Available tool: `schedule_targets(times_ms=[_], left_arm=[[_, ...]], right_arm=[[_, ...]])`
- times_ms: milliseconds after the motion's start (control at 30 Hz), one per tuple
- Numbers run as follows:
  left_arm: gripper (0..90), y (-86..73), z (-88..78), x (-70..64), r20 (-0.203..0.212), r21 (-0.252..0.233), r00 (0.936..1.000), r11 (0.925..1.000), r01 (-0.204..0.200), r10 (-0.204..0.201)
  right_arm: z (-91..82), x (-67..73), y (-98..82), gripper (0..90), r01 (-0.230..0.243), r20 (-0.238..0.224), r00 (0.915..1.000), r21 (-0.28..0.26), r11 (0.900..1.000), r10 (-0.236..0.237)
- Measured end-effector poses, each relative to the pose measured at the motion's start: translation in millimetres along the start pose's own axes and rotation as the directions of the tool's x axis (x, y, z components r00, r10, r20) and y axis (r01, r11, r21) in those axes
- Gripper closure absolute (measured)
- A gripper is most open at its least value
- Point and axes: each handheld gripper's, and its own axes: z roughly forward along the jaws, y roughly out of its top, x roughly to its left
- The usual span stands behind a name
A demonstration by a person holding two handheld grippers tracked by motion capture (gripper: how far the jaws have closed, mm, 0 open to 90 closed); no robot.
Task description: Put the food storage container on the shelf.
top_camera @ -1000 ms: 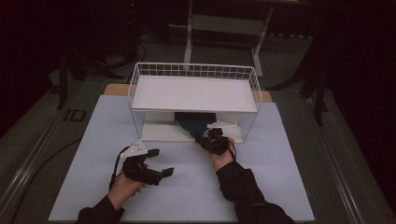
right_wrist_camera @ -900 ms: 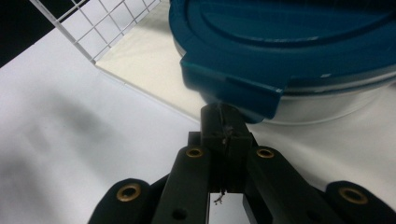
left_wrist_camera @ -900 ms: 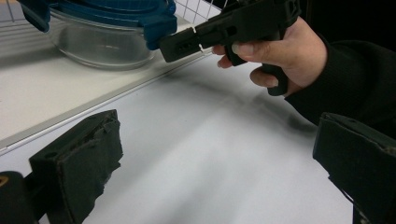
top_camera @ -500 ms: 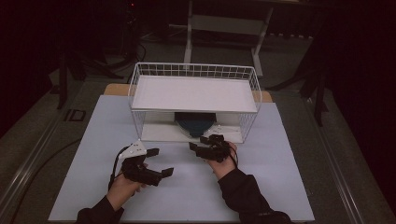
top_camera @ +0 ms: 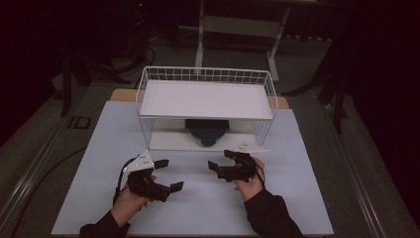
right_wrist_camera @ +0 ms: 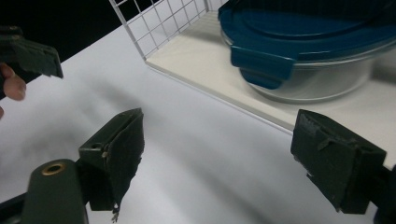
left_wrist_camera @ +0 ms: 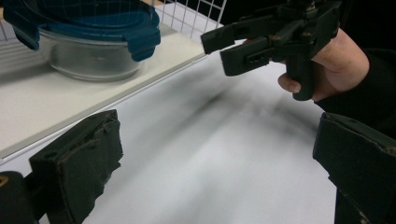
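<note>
High view: the container point(top_camera: 207, 132) sits on the rack's point(top_camera: 148, 82) lower shelf, placing apparently done. The right gripper point(top_camera: 224, 162), its jaws just opened and empty, is near the rack; the left gripper point(top_camera: 168, 174) waits open. Little seems left.

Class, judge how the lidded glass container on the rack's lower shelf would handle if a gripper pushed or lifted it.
The glass container looks thick-walled, so probably heavy and breakable. Its round, smooth sides may slip between pads. Its blue lid has clip tabs, likely staying on; the wide base should resist tipping.
</note>
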Motion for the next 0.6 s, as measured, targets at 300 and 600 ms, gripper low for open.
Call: schedule_targets(times_ms=[300, 600], left_arm=[[1.4, -2.0, -6.4, -1.5, 0.004, -0.005, 1.0000, 1.0000, -0.004, 0.005], [1.4, -6.4, -12.9, -2.0, 0.000, -0.012, 1.0000, 0.9999, -0.004, 0.004]], right_arm=[[-24.6, -3.8, -10.3, 17.1, -0.007, 0.014, 0.9999, -0.016, 1.000, 0.007], [-53.0, -4.7, -21.3, 16.9, -0.002, -0.002, 1.0000, -0.055, 0.999, 0.002]])
